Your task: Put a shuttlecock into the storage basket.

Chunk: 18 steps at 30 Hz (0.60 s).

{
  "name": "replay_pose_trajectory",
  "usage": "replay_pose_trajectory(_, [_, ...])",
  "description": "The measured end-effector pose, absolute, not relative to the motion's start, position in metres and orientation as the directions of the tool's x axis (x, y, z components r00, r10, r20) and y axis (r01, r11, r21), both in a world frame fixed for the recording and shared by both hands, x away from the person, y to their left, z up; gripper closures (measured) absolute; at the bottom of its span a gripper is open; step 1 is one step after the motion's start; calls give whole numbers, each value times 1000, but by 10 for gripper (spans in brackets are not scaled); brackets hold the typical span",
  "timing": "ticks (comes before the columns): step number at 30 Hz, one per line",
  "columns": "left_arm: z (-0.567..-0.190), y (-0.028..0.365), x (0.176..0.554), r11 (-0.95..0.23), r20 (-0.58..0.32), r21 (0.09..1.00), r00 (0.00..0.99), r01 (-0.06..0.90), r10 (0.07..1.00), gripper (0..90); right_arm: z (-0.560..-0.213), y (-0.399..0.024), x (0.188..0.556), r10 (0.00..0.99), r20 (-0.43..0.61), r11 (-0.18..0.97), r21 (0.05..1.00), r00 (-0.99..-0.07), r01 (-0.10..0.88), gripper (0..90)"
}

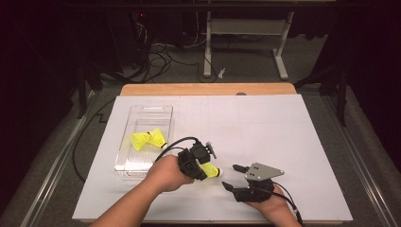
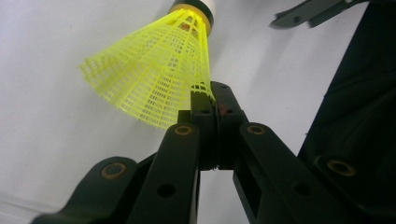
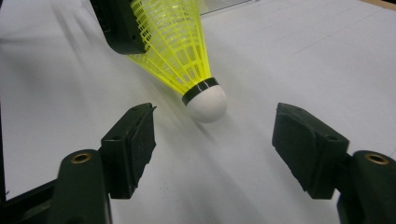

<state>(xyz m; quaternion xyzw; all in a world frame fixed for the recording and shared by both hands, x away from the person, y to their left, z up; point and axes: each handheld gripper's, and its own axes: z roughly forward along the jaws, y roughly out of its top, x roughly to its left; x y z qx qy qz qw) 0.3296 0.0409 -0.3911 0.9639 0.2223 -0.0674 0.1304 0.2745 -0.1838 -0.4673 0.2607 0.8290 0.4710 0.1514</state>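
A yellow plastic shuttlecock point(image 1: 213, 171) with a white cork head hangs just above the white sheet near the front middle. My left gripper point(image 1: 204, 168) is shut on the rim of its mesh skirt; in the left gripper view the jaws point(image 2: 212, 93) pinch the skirt edge of the shuttlecock point(image 2: 154, 79), head pointing away. My right gripper point(image 1: 230, 176) stands open to the right of it. In the right gripper view the shuttlecock's point(image 3: 182, 51) cork head sits just ahead of my right gripper point(image 3: 215, 135), touching neither pad.
A clear plastic box point(image 1: 144, 112) stands at the left of the white sheet point(image 1: 274, 132) with two more yellow shuttlecocks point(image 1: 149, 139) inside. The wooden table edge point(image 1: 208, 89) runs along the back. A black cable point(image 1: 82, 142) trails off the left side.
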Motion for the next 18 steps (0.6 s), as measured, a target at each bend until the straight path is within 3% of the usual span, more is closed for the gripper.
replay_pose_trajectory(7, [-388, 46, 331, -855, -188, 225, 882, 467, 432, 895, -466, -194, 275, 639, -14, 389, 868, -769, 308, 161])
replay_pose_trajectory(18, [-388, 49, 333, -847, -197, 232, 875, 479, 441, 895, -453, -215, 284, 723, -38, 360, 873, -690, 328, 27])
